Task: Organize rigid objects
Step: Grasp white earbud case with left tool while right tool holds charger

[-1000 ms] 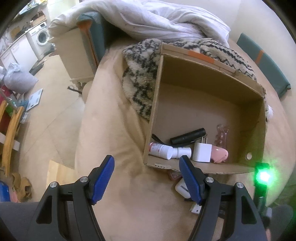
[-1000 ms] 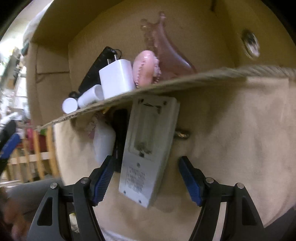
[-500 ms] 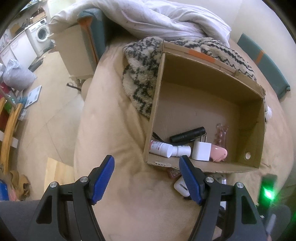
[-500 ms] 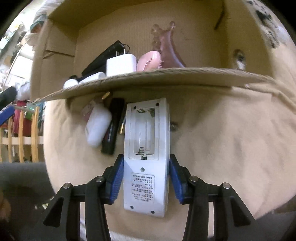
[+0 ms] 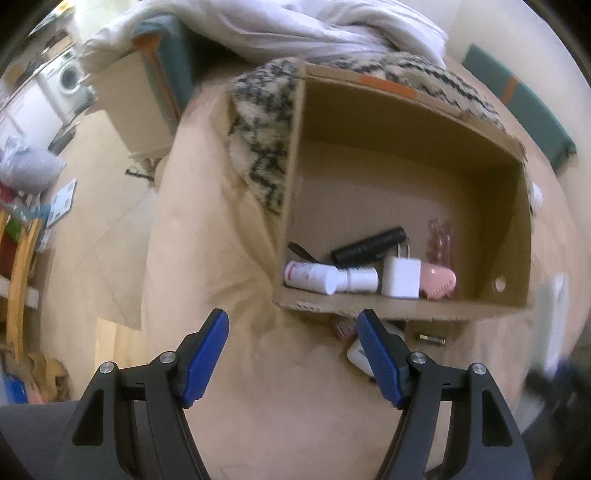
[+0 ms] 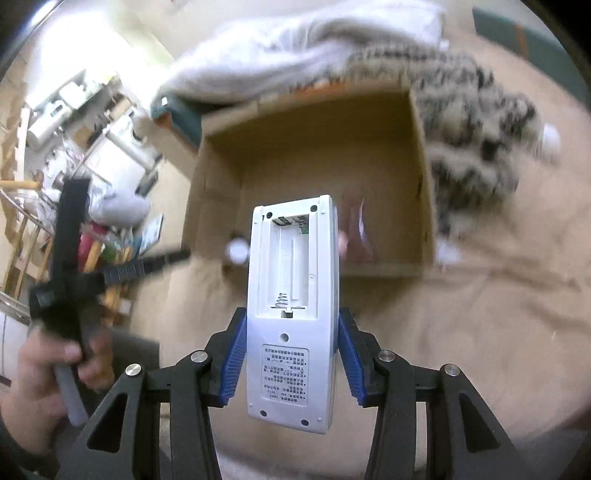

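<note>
The right gripper [image 6: 288, 363] is now clamped on the white remote [image 6: 291, 306], both blue pads pressed flat against its long edges. One second ago the jaws stood wide with the remote lying on the beige bed cover just outside the box; half a second ago they had closed on it there. Since then the remote has been lifted clear of the cover and hangs in the air in front of the cardboard box [image 6: 421, 155], back side up, battery bay uncovered and empty. The pick is therefore complete, and the remaining work for this item is judged to be the carry over the near wall and the release inside. The left gripper [image 5: 291, 354] has kept its place: jaws apart, nothing between them, poised above the cover short of the box. Count, near to far in the left wrist view: outside the box, against its near wall, at least three loose items remain, namely one white rounded case [image 5: 356, 356] partly hidden behind the right finger, one small pink piece [image 5: 343, 326], and one small metal cylinder [image 5: 430, 338]. Inside the box, grouped along the near wall: two white bottles [image 5: 312, 275], one white charger plug [image 5: 400, 282], one pink massager [image 5: 437, 282], one black flashlight [image 5: 369, 249], one translucent pink piece [image 5: 439, 238]. Beyond the box: one patterned blanket [image 5: 266, 147] and one white duvet [image 5: 314, 29].
</note>
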